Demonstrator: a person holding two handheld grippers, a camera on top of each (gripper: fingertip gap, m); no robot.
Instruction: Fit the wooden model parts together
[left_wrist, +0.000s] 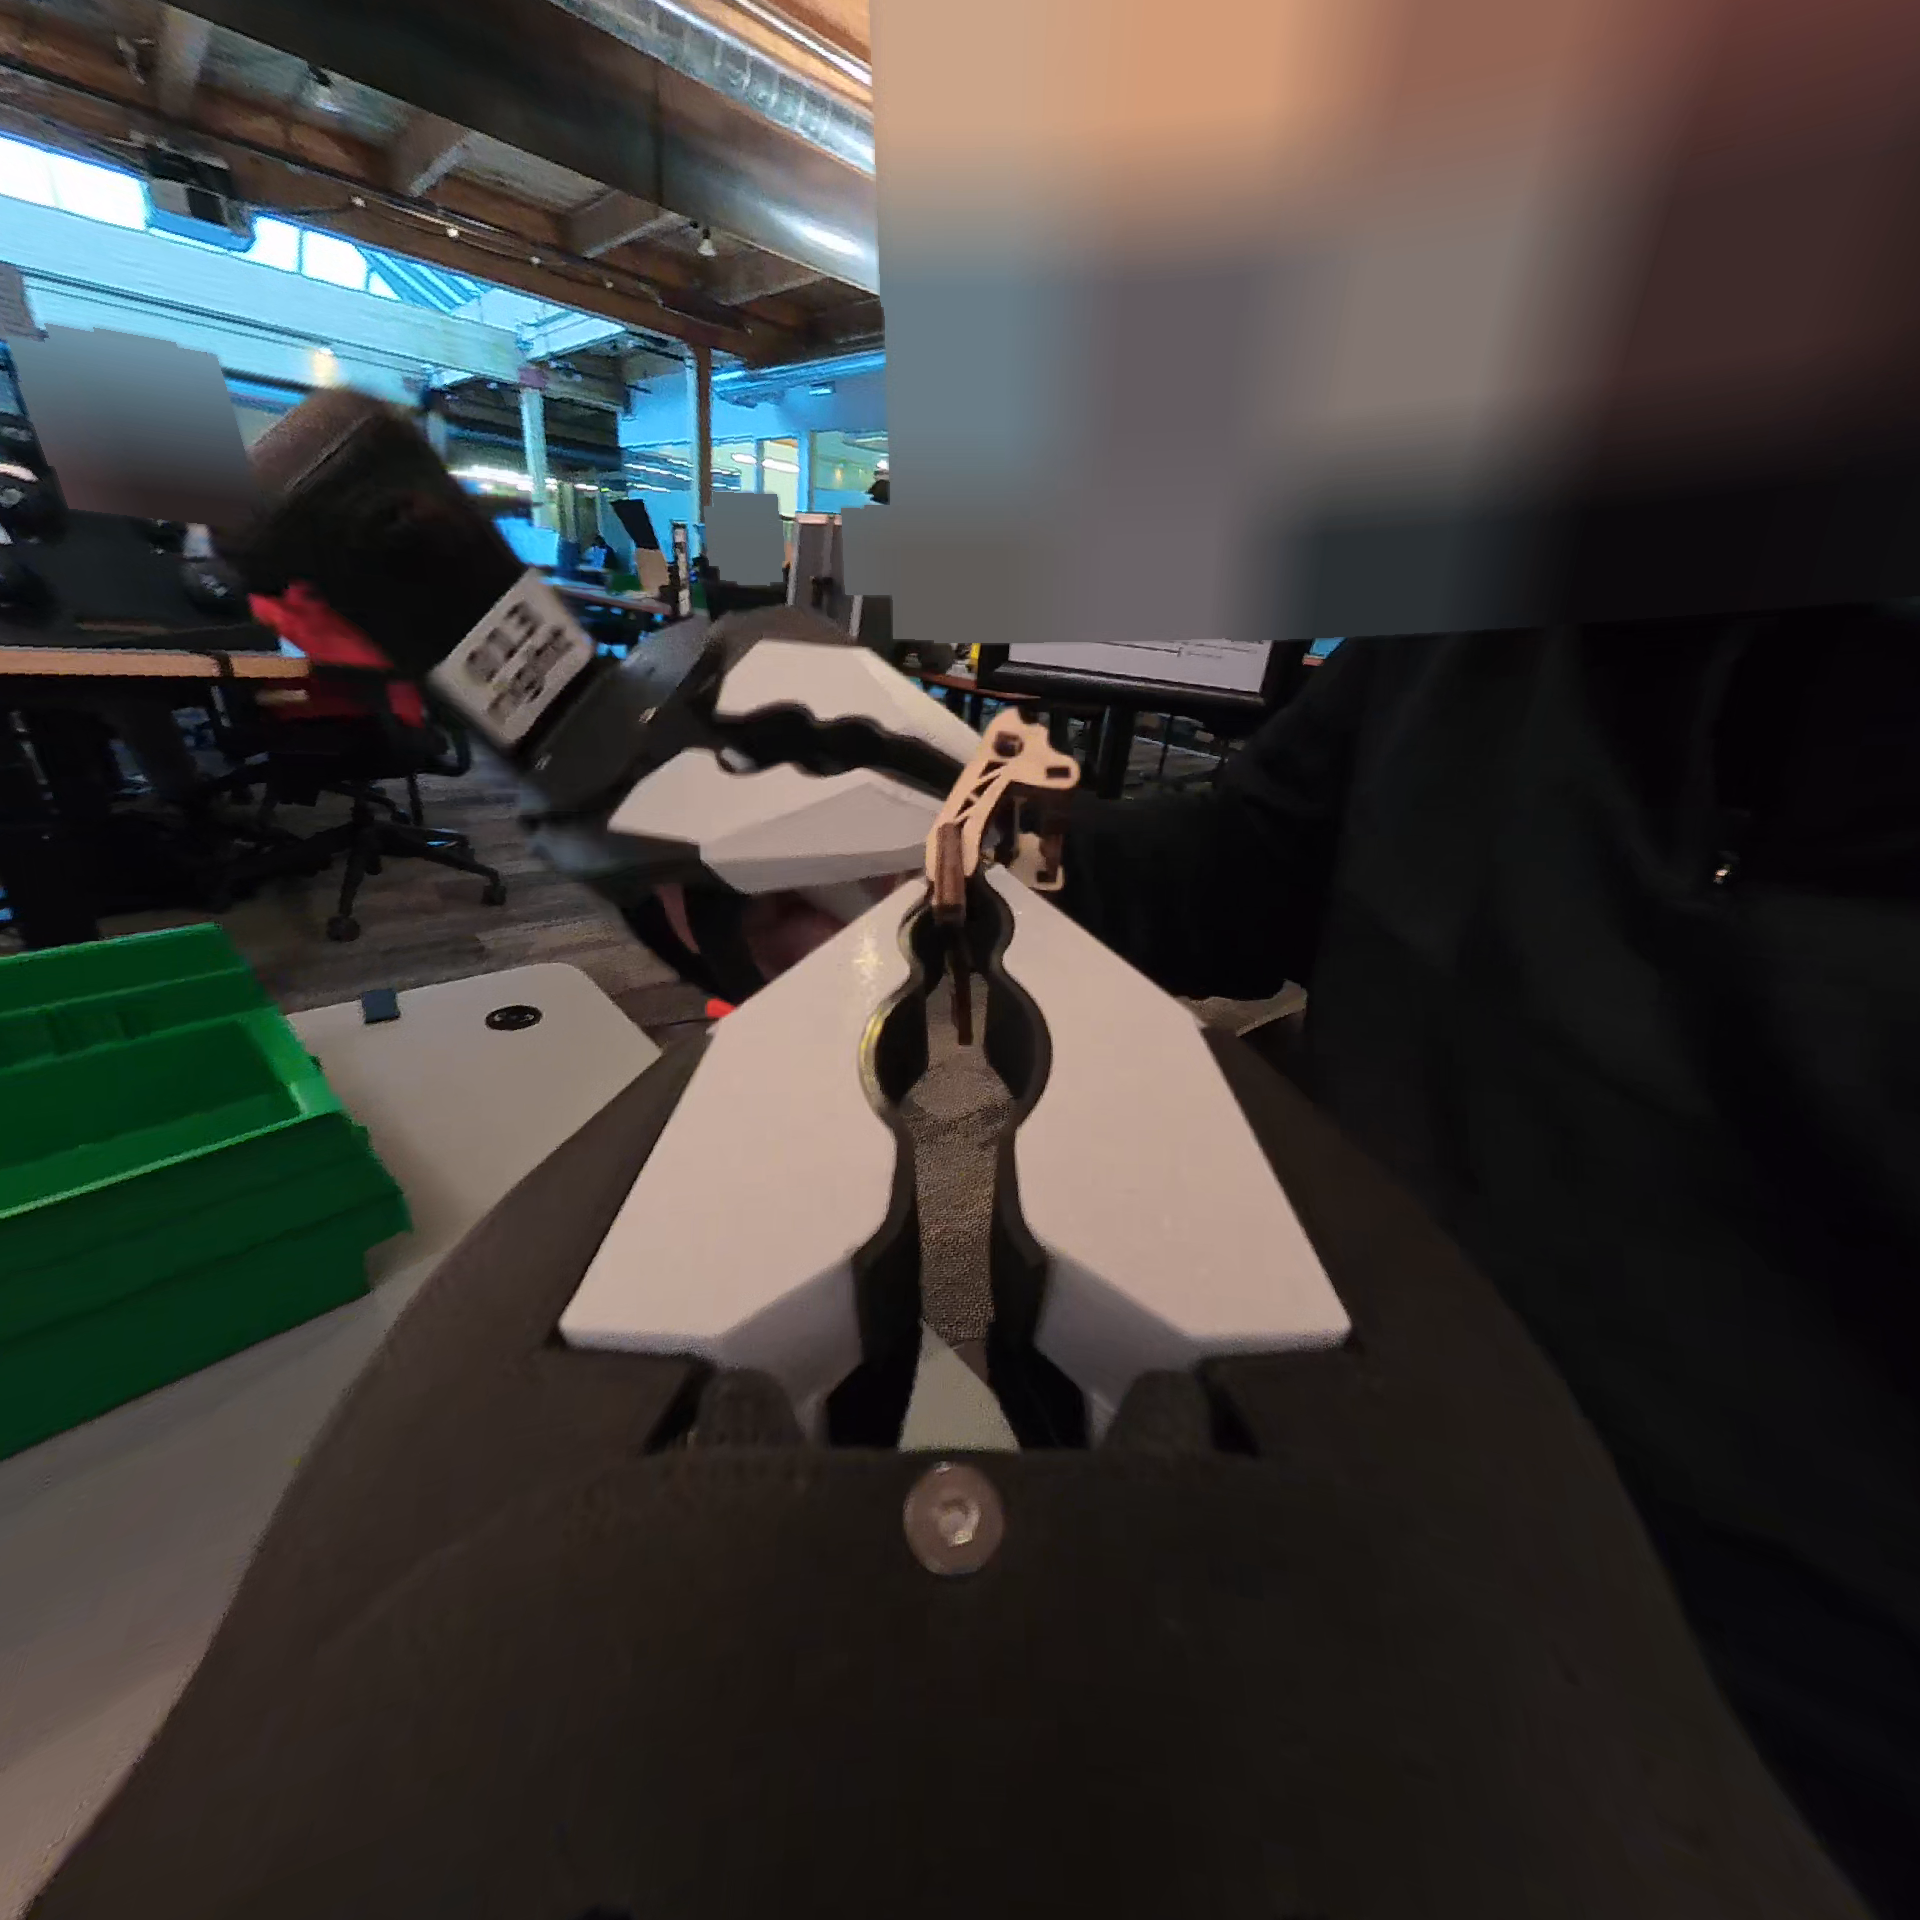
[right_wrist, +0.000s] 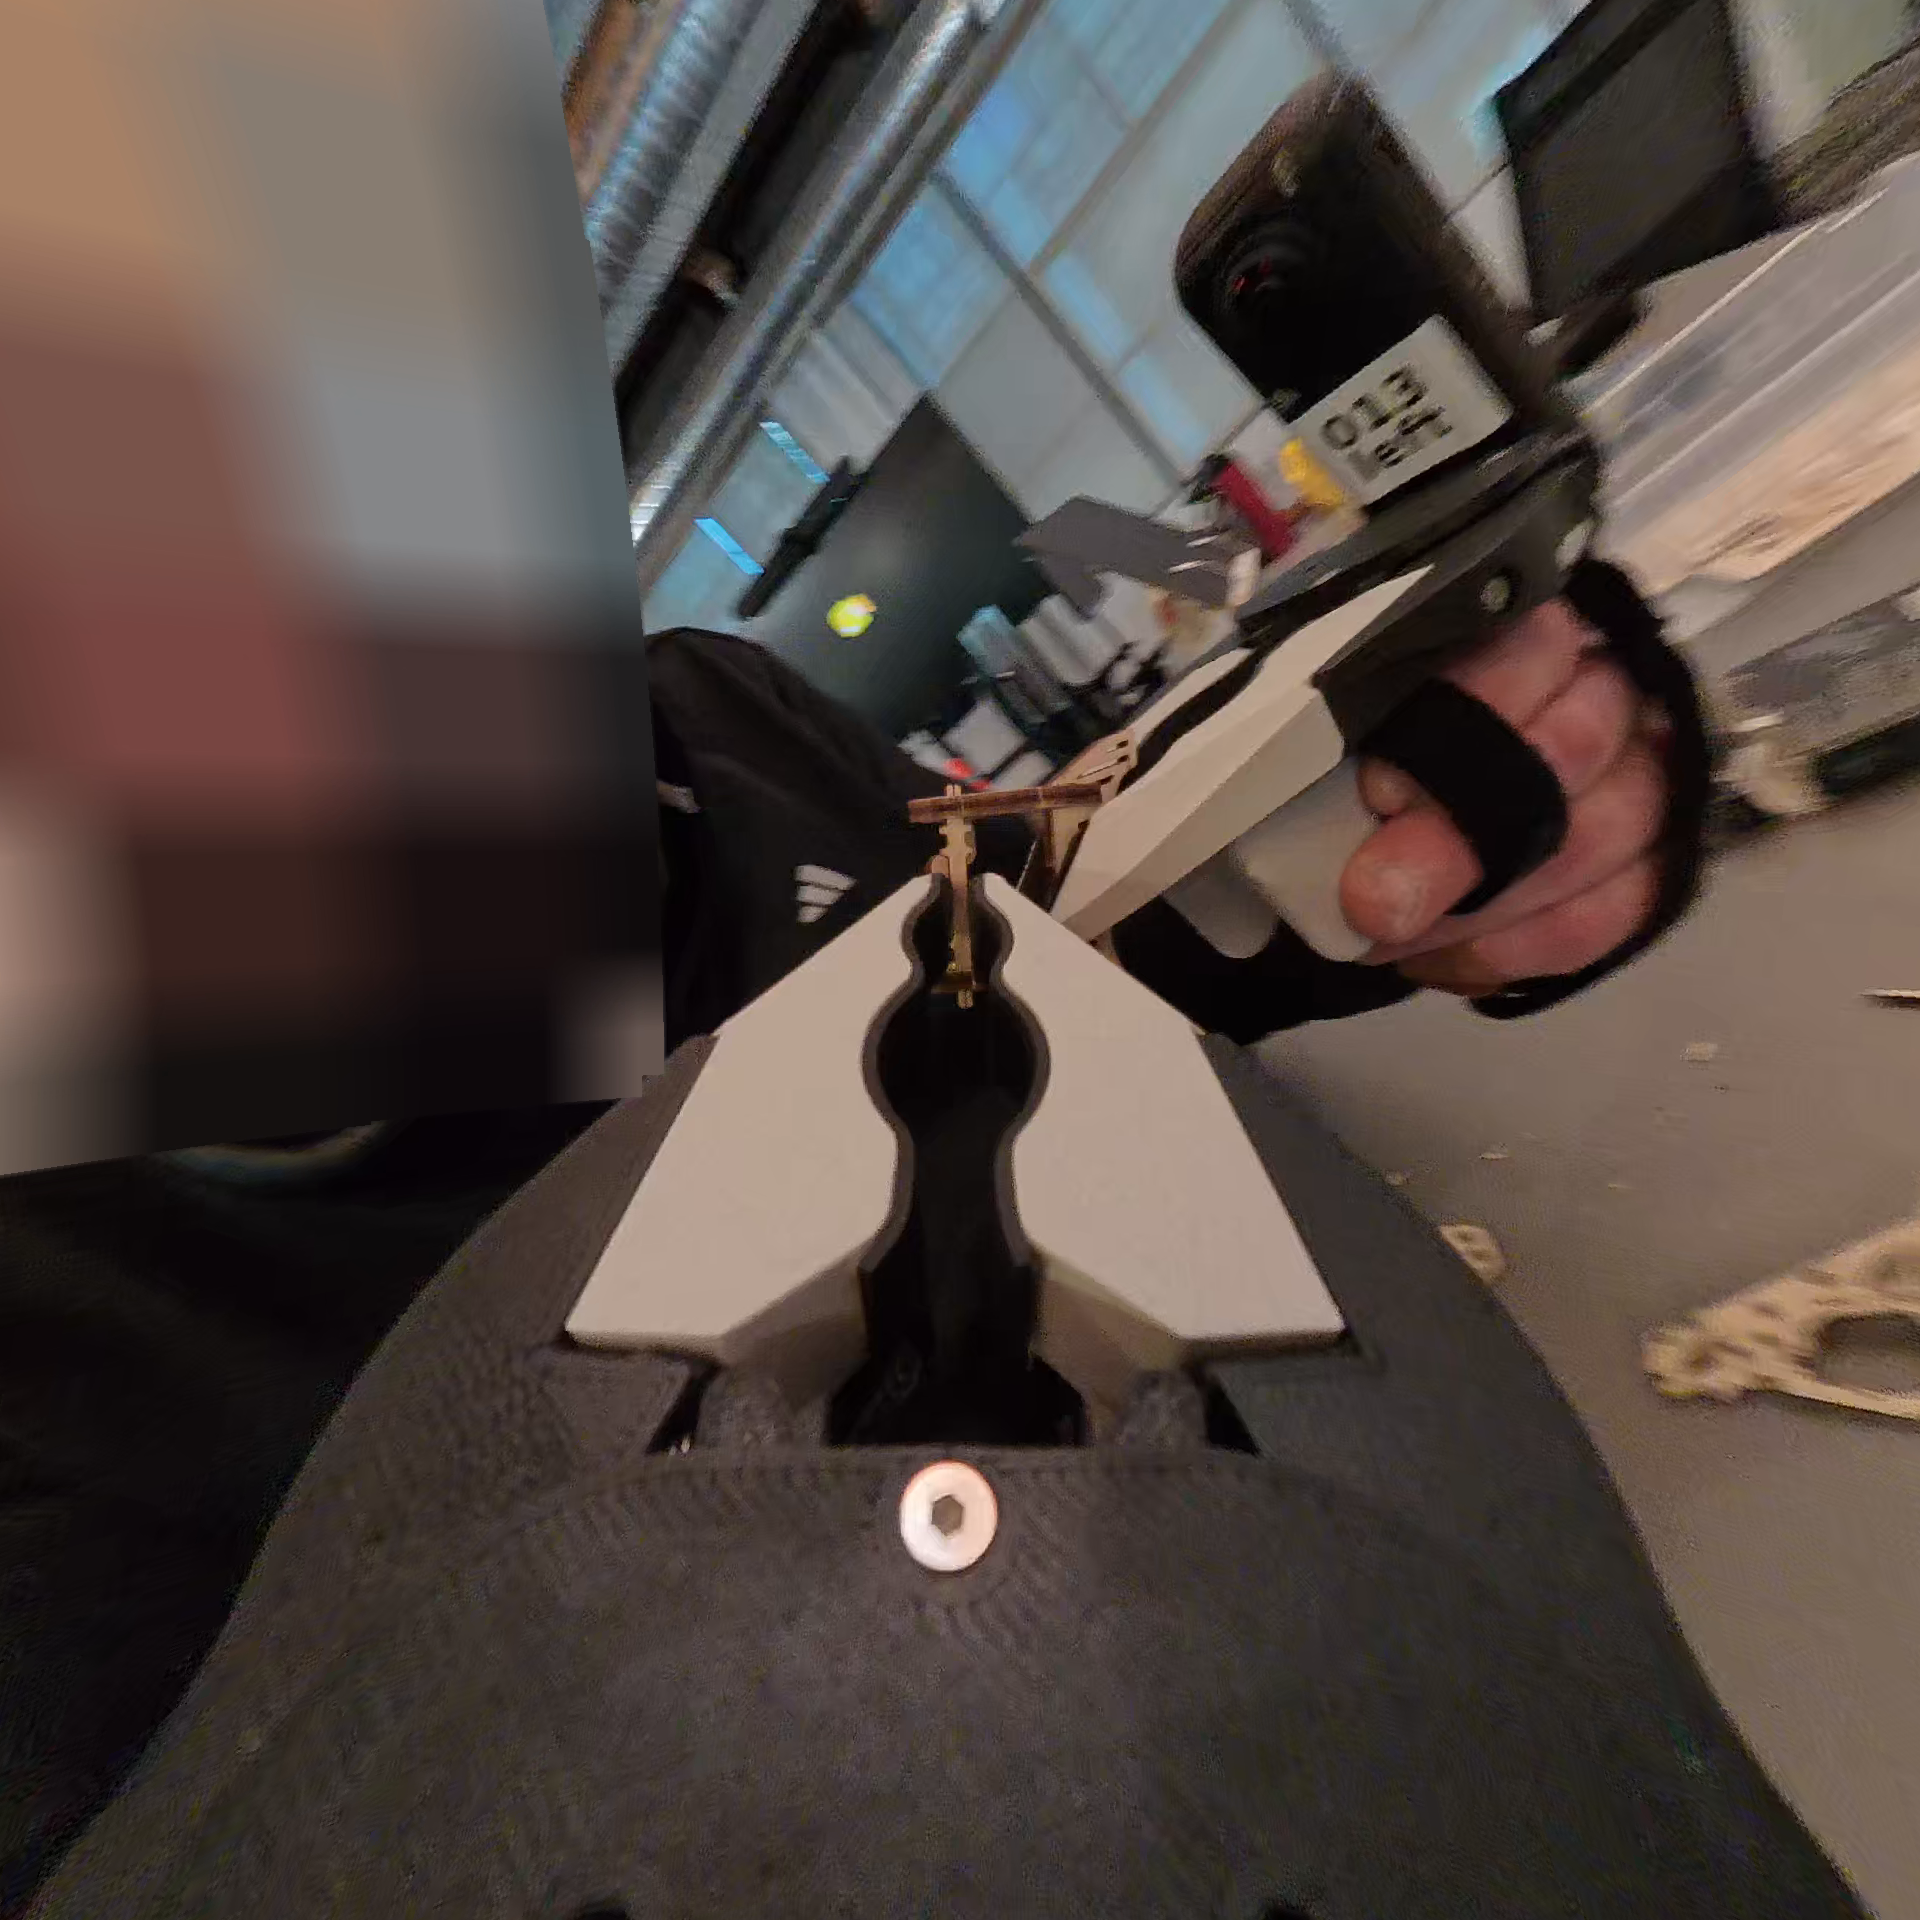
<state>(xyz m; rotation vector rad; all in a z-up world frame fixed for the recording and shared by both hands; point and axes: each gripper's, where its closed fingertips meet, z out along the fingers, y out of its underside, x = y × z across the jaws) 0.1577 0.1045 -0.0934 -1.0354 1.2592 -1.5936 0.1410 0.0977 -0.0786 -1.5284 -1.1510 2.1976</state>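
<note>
Both grippers are held up in the air, tip to tip. In the left wrist view my left gripper (left_wrist: 954, 896) is shut on a thin wooden part (left_wrist: 950, 925) seen edge-on. My right gripper (left_wrist: 971, 774) comes in from the left, shut on a pale cut-out wooden part (left_wrist: 1006, 774) that touches the first one. In the right wrist view my right gripper (right_wrist: 961, 883) is shut on a thin notched wooden piece (right_wrist: 962, 940). A flat wooden crosspiece (right_wrist: 1003, 800) sits across its top. My left gripper (right_wrist: 1075, 878) reaches in from the right, held by a gloved hand (right_wrist: 1507, 821).
A green plastic tray (left_wrist: 156, 1122) stands on the white table (left_wrist: 468, 1070) at the left. A pale wooden cut-out sheet (right_wrist: 1808, 1340) and small wood scraps lie on the grey surface (right_wrist: 1558, 1091) at the right. A person in dark clothing is close behind the grippers. Both grippers' tips are close together, under 4 cm apart.
</note>
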